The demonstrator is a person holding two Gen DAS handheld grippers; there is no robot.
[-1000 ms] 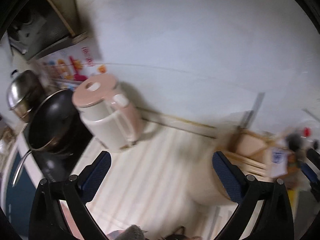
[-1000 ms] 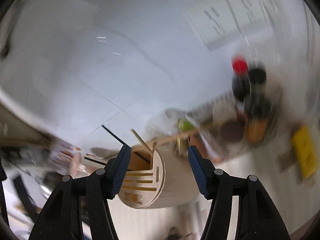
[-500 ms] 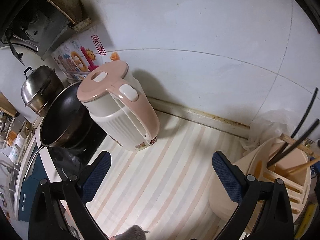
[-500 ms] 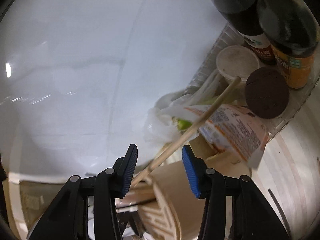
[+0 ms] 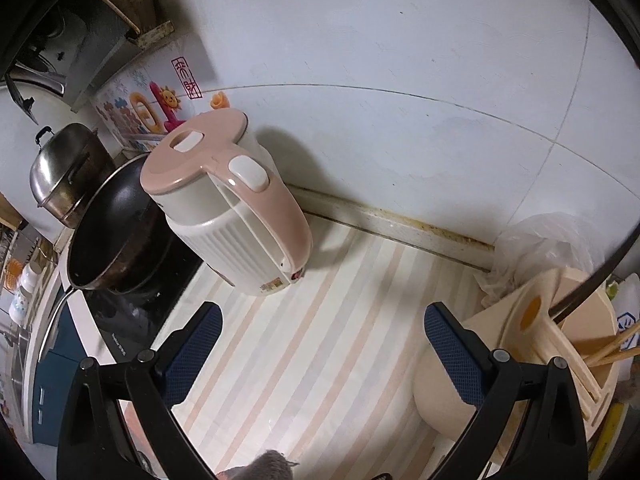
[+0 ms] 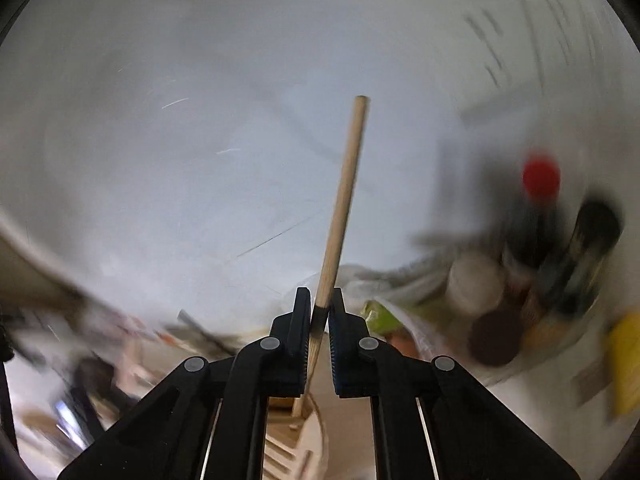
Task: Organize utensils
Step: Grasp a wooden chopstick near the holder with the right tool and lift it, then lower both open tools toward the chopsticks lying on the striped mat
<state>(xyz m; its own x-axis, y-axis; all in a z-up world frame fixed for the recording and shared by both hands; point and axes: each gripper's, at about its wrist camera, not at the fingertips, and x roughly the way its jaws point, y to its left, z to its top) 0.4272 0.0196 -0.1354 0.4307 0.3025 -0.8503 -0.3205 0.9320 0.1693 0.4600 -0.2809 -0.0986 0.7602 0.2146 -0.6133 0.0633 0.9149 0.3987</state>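
Observation:
My right gripper (image 6: pixel 320 310) is shut on a wooden chopstick (image 6: pixel 344 204) that points up toward the wall; its lower end reaches down to the cream utensil holder (image 6: pixel 298 444) below the jaws. In the left wrist view the same cream utensil holder (image 5: pixel 520 364) stands at the right, with wooden chopsticks (image 5: pixel 612 350) and a black chopstick (image 5: pixel 596 284) in it. My left gripper (image 5: pixel 320 344) is open and empty above the striped counter mat (image 5: pixel 320 360), left of the holder.
A pink and white electric kettle (image 5: pixel 228 208) stands at the back left, beside a black wok (image 5: pixel 116 228) and a steel pot (image 5: pixel 64 176). A plastic bag (image 5: pixel 536 248) lies behind the holder. Sauce bottles (image 6: pixel 560 240) and jars stand at the right, blurred.
My right gripper has closed on the wooden chopstick and swung so the stick points upward. The left gripper has shifted slightly; the holder sits closer to its right finger.

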